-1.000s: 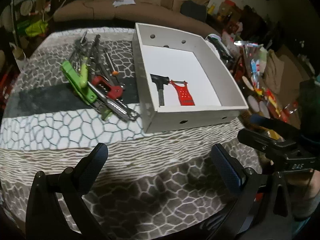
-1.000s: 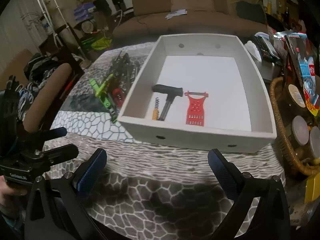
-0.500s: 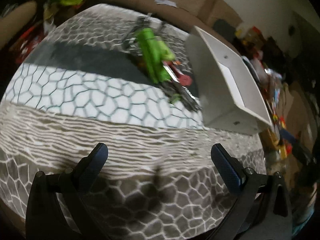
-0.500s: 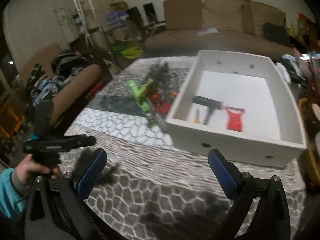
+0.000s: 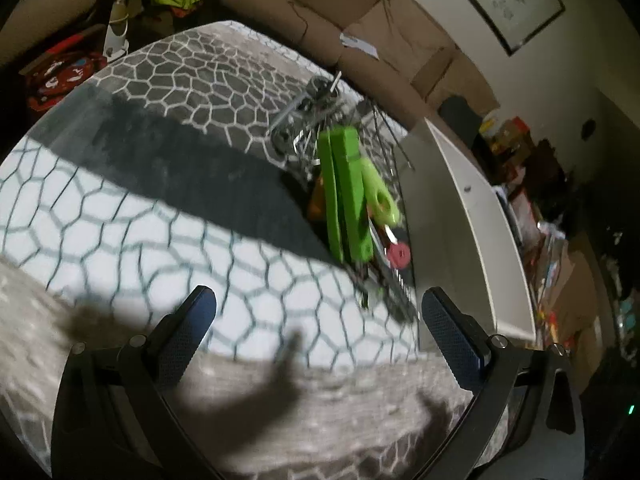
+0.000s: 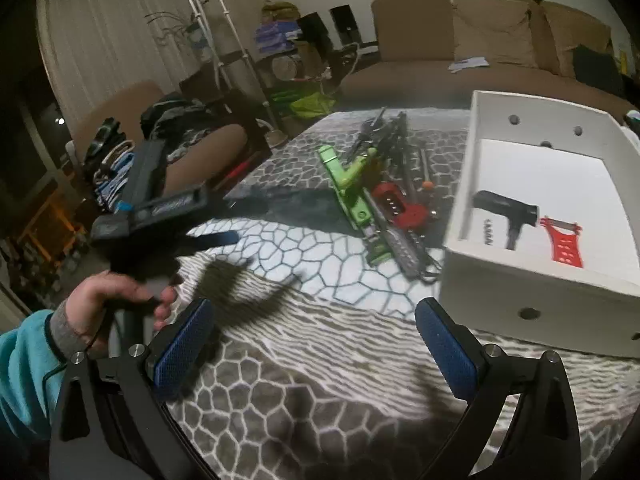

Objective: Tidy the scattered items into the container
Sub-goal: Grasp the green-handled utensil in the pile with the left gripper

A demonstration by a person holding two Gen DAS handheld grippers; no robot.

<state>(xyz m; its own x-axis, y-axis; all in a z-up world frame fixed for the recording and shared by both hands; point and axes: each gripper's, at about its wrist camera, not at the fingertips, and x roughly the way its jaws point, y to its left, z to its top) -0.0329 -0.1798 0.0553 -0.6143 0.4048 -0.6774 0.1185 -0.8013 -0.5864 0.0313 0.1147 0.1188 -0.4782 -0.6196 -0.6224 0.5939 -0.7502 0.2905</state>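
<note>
Green tool (image 5: 347,196) atop tool pile, just ahead of wide-apart left gripper (image 5: 316,330).

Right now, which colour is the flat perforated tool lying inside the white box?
Red. The perforated tool shows best in the right wrist view.

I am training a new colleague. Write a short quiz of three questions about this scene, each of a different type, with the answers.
1. True or false: the left gripper holds a tool.
2. Which lies inside the white box? A) green tool B) red grater C) red clamp
3. Fill in: the tool pile lies on the patterned ____.

Key: 1 false, its jaws are open and empty; 2 B, the red grater; 3 cloth.
</note>
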